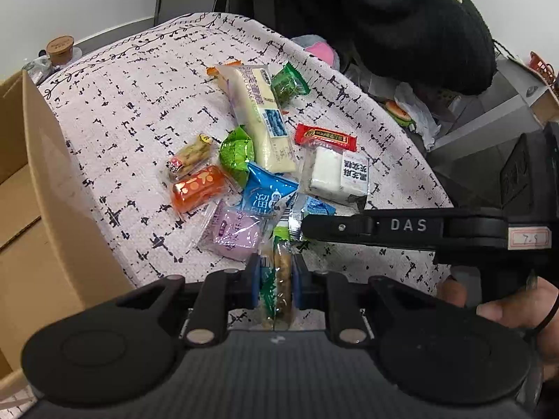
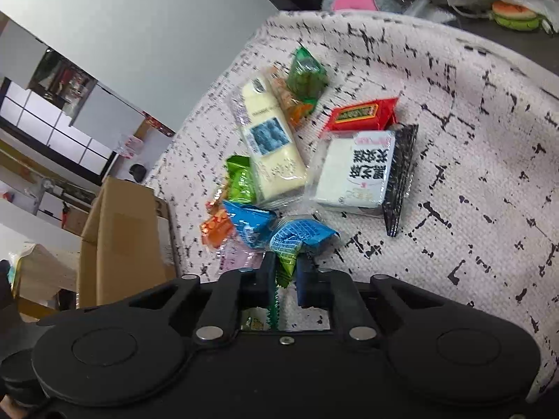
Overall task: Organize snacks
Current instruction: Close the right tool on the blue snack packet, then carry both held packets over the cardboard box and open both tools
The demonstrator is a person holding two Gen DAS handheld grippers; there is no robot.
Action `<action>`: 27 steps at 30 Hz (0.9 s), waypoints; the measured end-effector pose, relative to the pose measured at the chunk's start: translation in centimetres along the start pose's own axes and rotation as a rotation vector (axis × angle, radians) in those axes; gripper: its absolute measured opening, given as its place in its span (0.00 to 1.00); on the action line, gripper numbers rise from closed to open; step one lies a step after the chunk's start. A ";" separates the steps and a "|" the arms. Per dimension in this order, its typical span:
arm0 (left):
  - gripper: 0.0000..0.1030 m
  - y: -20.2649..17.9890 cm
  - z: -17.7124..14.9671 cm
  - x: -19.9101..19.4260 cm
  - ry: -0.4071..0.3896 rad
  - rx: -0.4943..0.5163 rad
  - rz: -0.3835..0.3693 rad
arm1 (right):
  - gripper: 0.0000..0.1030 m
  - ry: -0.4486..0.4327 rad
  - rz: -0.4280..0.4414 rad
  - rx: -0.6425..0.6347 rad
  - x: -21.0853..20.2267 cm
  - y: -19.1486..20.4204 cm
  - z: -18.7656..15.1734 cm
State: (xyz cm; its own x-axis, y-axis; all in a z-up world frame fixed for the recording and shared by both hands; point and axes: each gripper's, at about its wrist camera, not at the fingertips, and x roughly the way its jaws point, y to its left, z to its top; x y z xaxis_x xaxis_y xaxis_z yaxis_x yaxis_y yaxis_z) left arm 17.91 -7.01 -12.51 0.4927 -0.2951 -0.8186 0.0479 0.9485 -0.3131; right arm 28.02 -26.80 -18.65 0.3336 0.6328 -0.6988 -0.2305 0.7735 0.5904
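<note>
A pile of wrapped snacks lies on the patterned pink cloth [image 1: 139, 87]: a long cream cake bar [image 1: 260, 111], a white cake pack [image 1: 339, 174], a red pack [image 1: 325, 138], an orange one [image 1: 199, 186] and a purple one [image 1: 237, 232]. My left gripper [image 1: 277, 262] is shut on a clear-wrapped brown bar [image 1: 282, 279], held at the near edge of the pile. My right gripper [image 2: 284, 265] is shut on the green end of a blue and green packet [image 2: 300, 235]. In the left wrist view one right finger [image 1: 349, 226] reaches in from the right.
An open cardboard box [image 1: 42, 192] stands against the cloth's left edge. A cork-lidded jar [image 1: 61, 49] sits at the far left. A pink plush toy [image 1: 321, 52], a toy burger [image 1: 398, 111] and dark fabric [image 1: 419, 17] crowd the far right. A hand [image 1: 506, 307] shows at the right.
</note>
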 end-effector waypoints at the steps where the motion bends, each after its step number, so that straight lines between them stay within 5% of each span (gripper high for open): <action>1: 0.17 0.0 0.0 -0.1 -0.003 0.000 -0.004 | 0.09 -0.006 0.002 -0.001 -0.3 0.0 -0.1; 27: 0.17 0.2 0.9 -6.6 -0.197 0.093 0.011 | 0.08 -0.141 0.026 -0.112 -4.5 4.9 0.2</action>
State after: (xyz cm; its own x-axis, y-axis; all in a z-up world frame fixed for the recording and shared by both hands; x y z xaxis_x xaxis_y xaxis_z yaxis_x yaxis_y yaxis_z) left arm 15.47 -4.74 -6.72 0.6537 -0.2647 -0.7090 0.1169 0.9609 -0.2509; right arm 25.57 -25.87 -12.60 0.4496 0.6472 -0.6156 -0.3384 0.7613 0.5532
